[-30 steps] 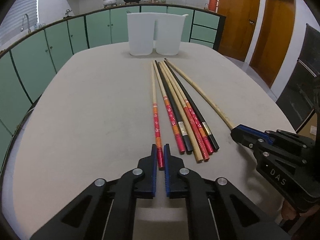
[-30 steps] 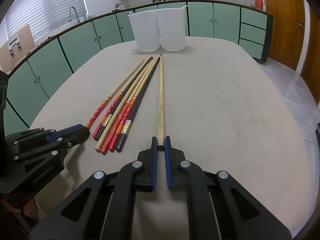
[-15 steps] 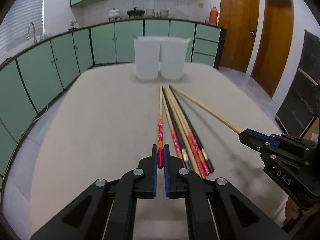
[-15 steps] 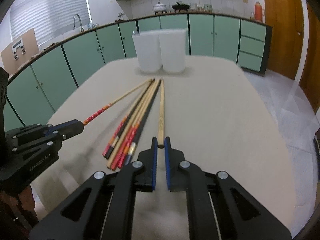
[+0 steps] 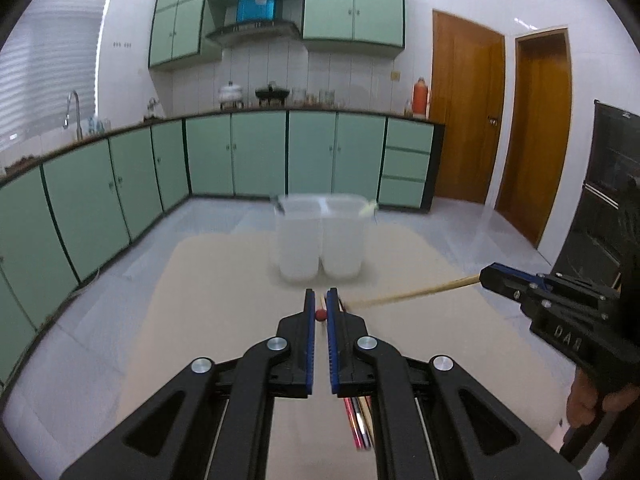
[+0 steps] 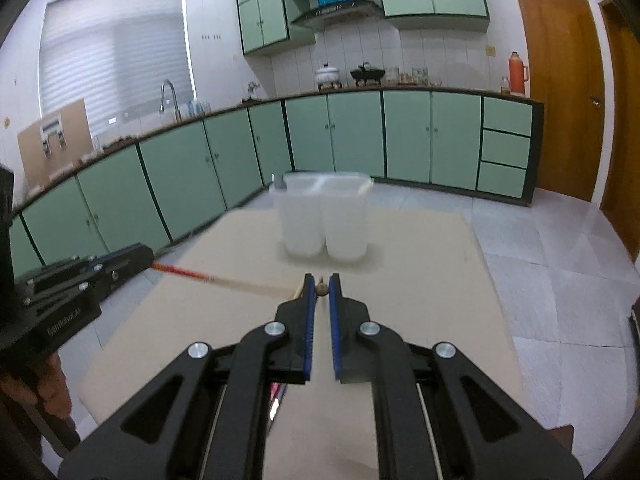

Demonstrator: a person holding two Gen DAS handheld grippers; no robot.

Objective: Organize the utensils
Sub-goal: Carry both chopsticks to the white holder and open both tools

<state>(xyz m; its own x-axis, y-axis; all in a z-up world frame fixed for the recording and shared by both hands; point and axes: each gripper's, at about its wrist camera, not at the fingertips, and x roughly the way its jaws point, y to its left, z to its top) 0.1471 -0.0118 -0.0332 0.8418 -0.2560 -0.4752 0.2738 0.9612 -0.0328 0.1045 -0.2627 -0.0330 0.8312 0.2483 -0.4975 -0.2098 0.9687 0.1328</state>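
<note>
**Q:** What lies in front of you?

**A:** A beige tabletop [image 5: 224,300], with two white containers [image 6: 324,220] standing side by side, touching, at its far end.

**Q:** And your grippers?

**A:** My left gripper [image 5: 320,316] is clamped on a red-patterned chopstick [image 6: 188,273], lifted off the tabletop. My right gripper [image 6: 321,290] is clamped on a plain wooden chopstick [image 5: 416,292], also raised. Both point towards the containers. The remaining chopsticks [image 5: 360,424] lie on the tabletop beneath my left gripper.

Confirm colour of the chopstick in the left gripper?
Red with orange bands at the held end, tan beyond; clearest in the right wrist view.
</note>
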